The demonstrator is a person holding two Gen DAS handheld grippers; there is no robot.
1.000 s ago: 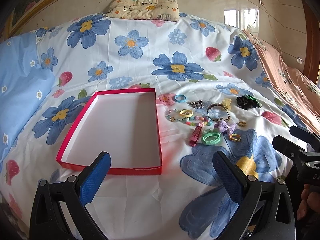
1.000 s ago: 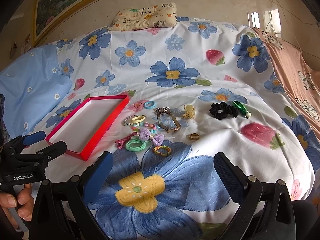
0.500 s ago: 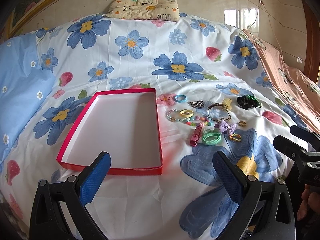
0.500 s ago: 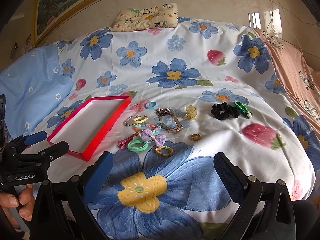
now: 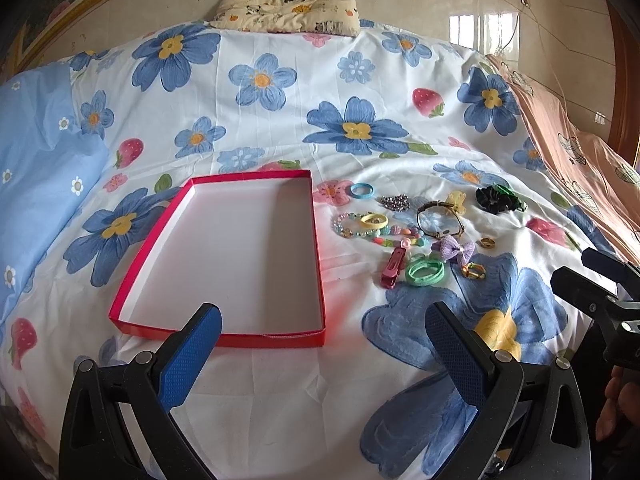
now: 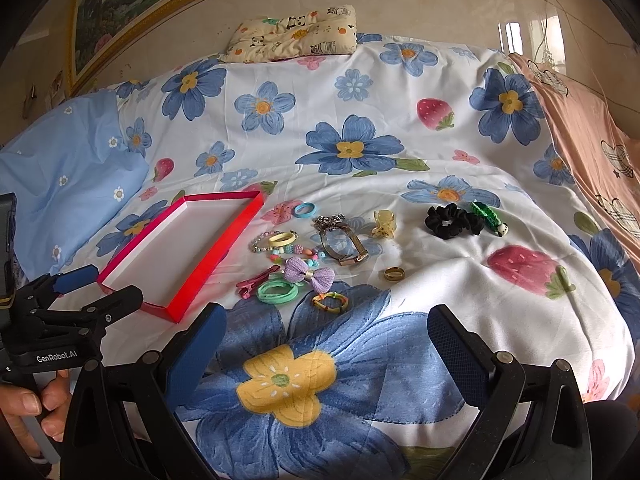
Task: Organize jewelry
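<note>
A shallow red box (image 5: 224,196) (image 6: 216,252) with a white floor lies empty on the flowered bedspread. To its right is a scatter of jewelry and hair things: a purple bow (image 6: 309,274), green hair ties (image 6: 277,293), a pink clip (image 6: 258,276), a watch (image 6: 344,242), a gold ring (image 6: 394,273), a black scrunchie (image 6: 452,221), a blue ring (image 5: 361,191). My left gripper (image 5: 324,334) hovers open near the box's front edge. My right gripper (image 6: 326,334) hangs open just before the green hair ties. Neither holds anything.
A blue pillow (image 6: 60,168) lies left, a panda-print cushion (image 6: 292,34) at the headboard and a peach blanket (image 6: 592,120) along the right. The right gripper's fingers (image 5: 592,280) and a hand show at the left wrist view's right edge.
Both views have crept slightly closer to the bed items. The right gripper has shifted a little rightward in the left wrist view. Nothing was picked up.
</note>
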